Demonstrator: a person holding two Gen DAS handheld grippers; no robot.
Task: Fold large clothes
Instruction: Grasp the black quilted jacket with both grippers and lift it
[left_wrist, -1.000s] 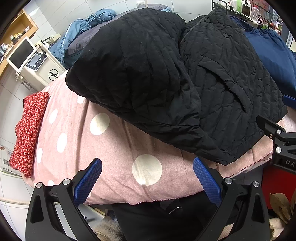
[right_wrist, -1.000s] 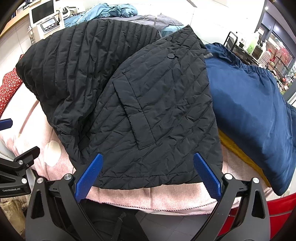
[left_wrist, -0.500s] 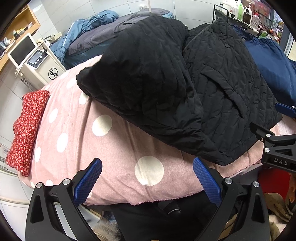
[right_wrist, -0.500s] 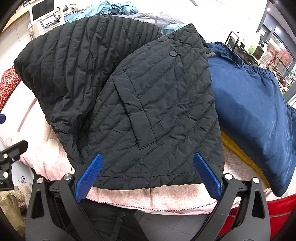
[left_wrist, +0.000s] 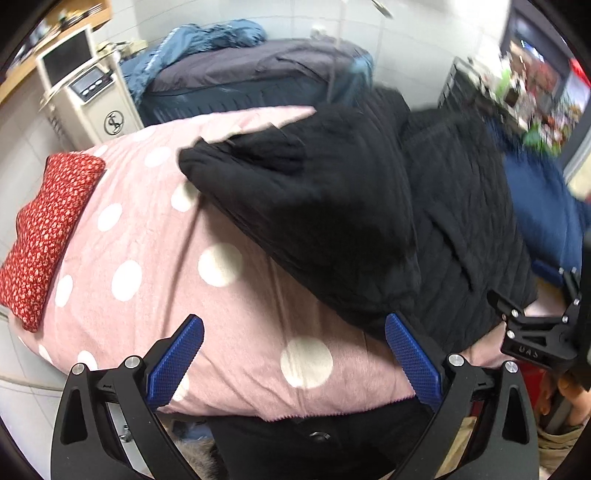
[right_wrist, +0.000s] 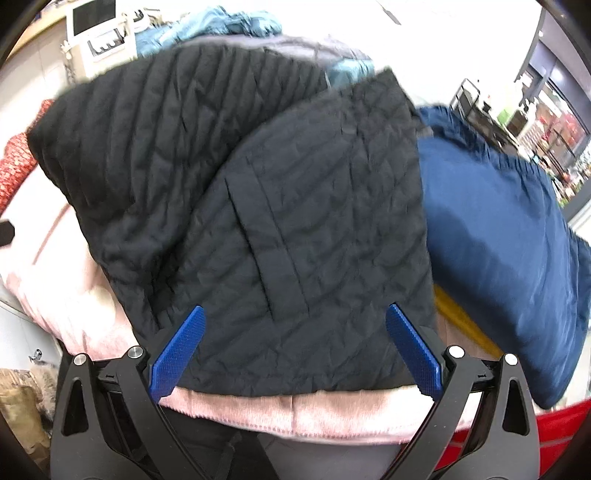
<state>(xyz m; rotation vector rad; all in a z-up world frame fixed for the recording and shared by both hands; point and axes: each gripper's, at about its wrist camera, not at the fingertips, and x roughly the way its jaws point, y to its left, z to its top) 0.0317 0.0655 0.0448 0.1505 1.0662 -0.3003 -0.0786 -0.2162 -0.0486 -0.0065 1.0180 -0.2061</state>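
Note:
A black quilted jacket (left_wrist: 332, 206) (right_wrist: 295, 206) lies folded on a pink blanket with white dots (left_wrist: 155, 266) (right_wrist: 74, 295). One half is doubled over the other, and a pocket flap faces the right wrist view. My left gripper (left_wrist: 293, 354) stands open over the blanket's near edge, left of the jacket's lower corner. My right gripper (right_wrist: 293, 347) stands open at the jacket's hem, with nothing between its fingers. The right gripper's frame (left_wrist: 535, 332) shows at the right edge of the left wrist view.
A red patterned cushion (left_wrist: 44, 229) lies at the blanket's left end. A navy garment (right_wrist: 498, 240) lies right of the jacket, over something yellow (right_wrist: 461, 321). Grey and blue jackets (left_wrist: 236, 77) are heaped behind, next to a cream machine with a screen (left_wrist: 85, 96). A shelf rack (right_wrist: 480, 107) stands far right.
Both grippers have drawn back from the jacket and stayed open. The left view has swung left, so more of the pink blanket shows. The jacket has stayed folded.

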